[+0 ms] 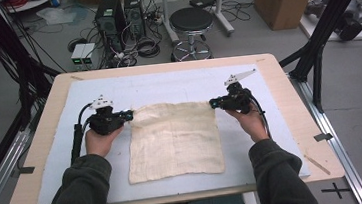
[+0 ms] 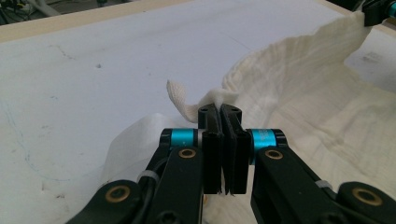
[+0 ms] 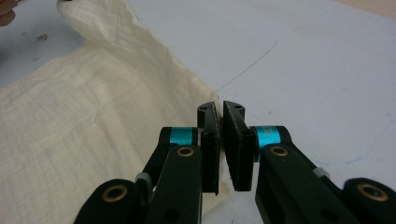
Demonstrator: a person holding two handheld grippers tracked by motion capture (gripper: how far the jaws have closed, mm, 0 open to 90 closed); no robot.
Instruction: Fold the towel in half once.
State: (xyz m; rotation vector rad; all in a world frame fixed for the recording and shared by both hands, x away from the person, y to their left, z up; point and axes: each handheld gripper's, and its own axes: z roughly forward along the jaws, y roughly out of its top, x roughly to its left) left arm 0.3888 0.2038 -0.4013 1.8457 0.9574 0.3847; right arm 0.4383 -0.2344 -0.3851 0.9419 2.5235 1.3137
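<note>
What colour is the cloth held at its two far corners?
Cream, off-white, with a faint woven grid; the cloth shows this best in the right gripper view.

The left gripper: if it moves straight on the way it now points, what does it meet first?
Probably the cream cloth it already pinches at a far corner; the left gripper points along that edge toward the right gripper, though depth is hard to judge.

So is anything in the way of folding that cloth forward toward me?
Nothing visible is. The left gripper and right gripper each pinch a far corner of the cloth, and the white mat on the near side lies bare.
</note>
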